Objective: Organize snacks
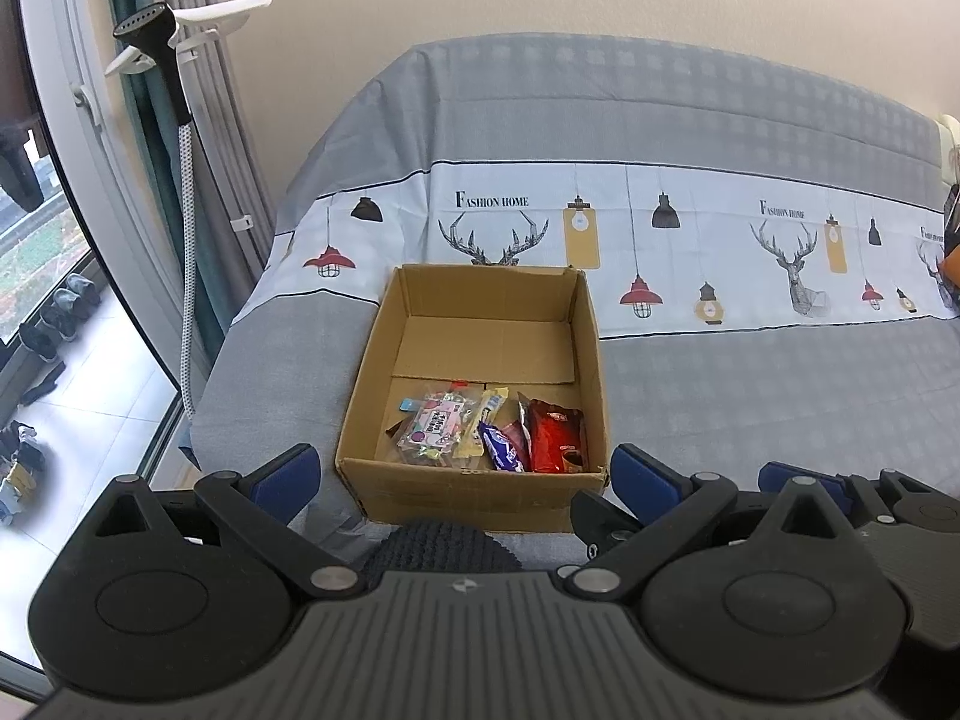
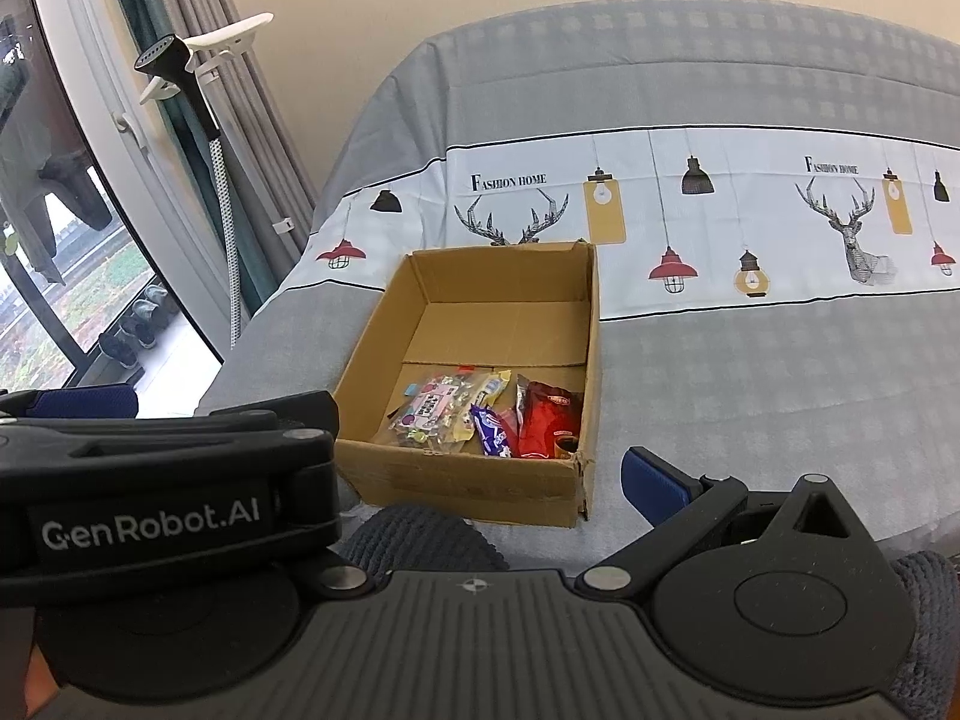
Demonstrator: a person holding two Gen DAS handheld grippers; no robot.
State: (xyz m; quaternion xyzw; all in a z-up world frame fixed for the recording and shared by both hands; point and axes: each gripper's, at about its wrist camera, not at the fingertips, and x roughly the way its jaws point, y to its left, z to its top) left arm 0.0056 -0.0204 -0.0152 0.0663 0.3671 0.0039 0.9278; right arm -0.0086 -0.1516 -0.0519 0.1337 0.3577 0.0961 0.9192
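Observation:
An open cardboard box stands on the bed near its front left corner; it also shows in the right wrist view. Inside at its near end lie a red packet, a purple-blue packet, a yellow packet and a clear bag with a pink label; the red packet and the clear bag show in the right wrist view too. My left gripper is open and empty just before the box's near wall. My right gripper is open and empty, to the right of the left one; its left finger is hidden behind the left gripper's body.
The bed carries a grey and white cover printed with deer and lamps. A garment steamer on a pole stands at the left by curtains and a glass door. Shoes lie on the floor outside. An orange object shows at the far right edge.

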